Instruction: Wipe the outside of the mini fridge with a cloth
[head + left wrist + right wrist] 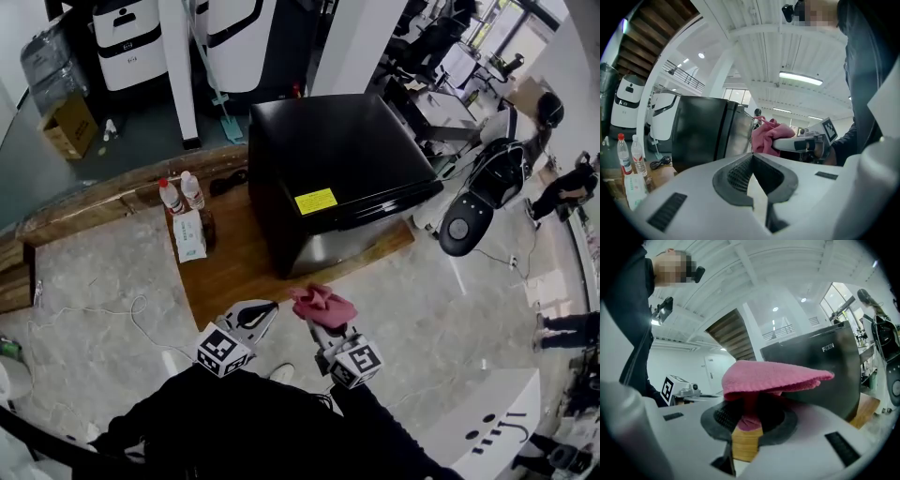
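The right gripper [749,405] is pinching the pink cloth [773,377] between its jaws, with the loose flap spreading flat and pointing toward the mini fridge [337,155]. Just beside it, the left gripper [751,158] is hovering with jaws pressed together on nothing. The fridge is standing upright on a wooden platform [230,267], its front facing the person and the cloth near its lower front edge. Two bottles [182,193] are standing to its left, and open floor [450,309] is lying to its right.

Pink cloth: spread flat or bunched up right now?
Bunched. The pink cloth is pinched in the right gripper, its folds flopping over the fingers; the head view shows a crumpled wad.
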A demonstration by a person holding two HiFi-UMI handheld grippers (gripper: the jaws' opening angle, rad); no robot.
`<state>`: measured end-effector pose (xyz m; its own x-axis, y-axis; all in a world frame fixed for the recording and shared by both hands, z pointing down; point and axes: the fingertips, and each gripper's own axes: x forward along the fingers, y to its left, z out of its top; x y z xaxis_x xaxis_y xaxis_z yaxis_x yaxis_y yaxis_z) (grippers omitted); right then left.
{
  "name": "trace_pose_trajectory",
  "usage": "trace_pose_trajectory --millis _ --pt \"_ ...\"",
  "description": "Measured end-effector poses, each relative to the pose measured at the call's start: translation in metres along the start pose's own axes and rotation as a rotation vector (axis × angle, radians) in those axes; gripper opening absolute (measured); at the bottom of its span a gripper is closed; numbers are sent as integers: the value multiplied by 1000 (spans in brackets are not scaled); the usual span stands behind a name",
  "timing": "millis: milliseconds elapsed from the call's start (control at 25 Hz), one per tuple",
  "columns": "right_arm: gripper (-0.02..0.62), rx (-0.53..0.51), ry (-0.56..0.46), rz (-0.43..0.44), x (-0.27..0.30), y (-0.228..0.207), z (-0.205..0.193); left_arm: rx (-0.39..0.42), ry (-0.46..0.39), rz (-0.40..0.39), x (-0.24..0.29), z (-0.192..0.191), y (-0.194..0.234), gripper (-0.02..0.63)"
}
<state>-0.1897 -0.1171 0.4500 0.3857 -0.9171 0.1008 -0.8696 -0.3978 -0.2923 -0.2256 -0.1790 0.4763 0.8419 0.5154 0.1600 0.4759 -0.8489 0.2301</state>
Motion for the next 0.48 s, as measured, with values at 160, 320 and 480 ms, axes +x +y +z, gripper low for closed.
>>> trace_pose_trajectory --millis 160,320,480 --pt "84 -88 34 7 -26 2 0 28 1 -6 4 1 -23 3" --pt "86 -166 23 9 -40 2 10 48 -24 -12 10 9 -41 3" --pt "85 -203 4 28 -51 8 17 61 -55 -13 12 20 -56 3"
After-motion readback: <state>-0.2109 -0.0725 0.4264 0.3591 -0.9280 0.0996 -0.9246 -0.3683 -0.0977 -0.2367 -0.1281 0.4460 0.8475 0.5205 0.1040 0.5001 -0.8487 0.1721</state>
